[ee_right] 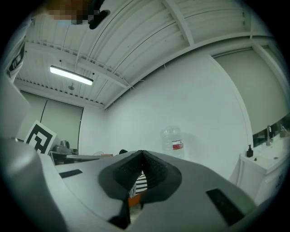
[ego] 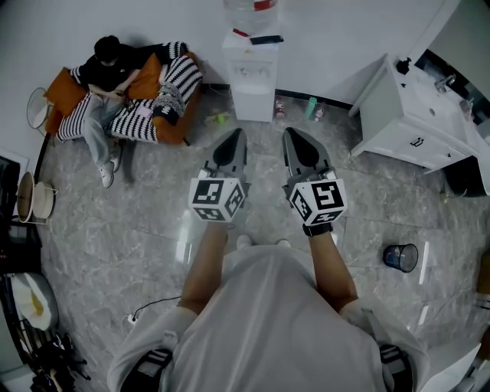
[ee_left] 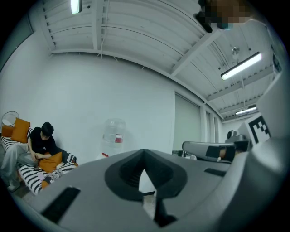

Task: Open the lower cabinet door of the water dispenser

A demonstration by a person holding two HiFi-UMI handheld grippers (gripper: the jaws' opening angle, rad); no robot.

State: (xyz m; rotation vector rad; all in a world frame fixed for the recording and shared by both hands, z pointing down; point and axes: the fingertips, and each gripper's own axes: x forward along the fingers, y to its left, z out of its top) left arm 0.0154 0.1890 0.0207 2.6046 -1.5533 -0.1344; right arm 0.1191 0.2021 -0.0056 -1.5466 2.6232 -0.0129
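Observation:
The white water dispenser [ego: 252,73] stands against the far wall with a clear bottle [ego: 249,8] on top. Its lower cabinet door [ego: 253,103] looks closed. My left gripper [ego: 234,138] and right gripper [ego: 294,136] are held side by side and level, pointing at the dispenser from a short way off, touching nothing. In the left gripper view the left gripper [ee_left: 144,154] has its jaw tips together and holds nothing, with the bottle [ee_left: 113,136] beyond. In the right gripper view the right gripper [ee_right: 142,154] is also shut and empty, with the bottle [ee_right: 173,142] ahead.
A person [ego: 111,73] sits on an orange sofa with striped cushions at the left. A white sink cabinet [ego: 413,115] stands at the right. Small bottles [ego: 310,107] lie by the dispenser's foot. A dark bin [ego: 401,257] stands on the marble floor at the right.

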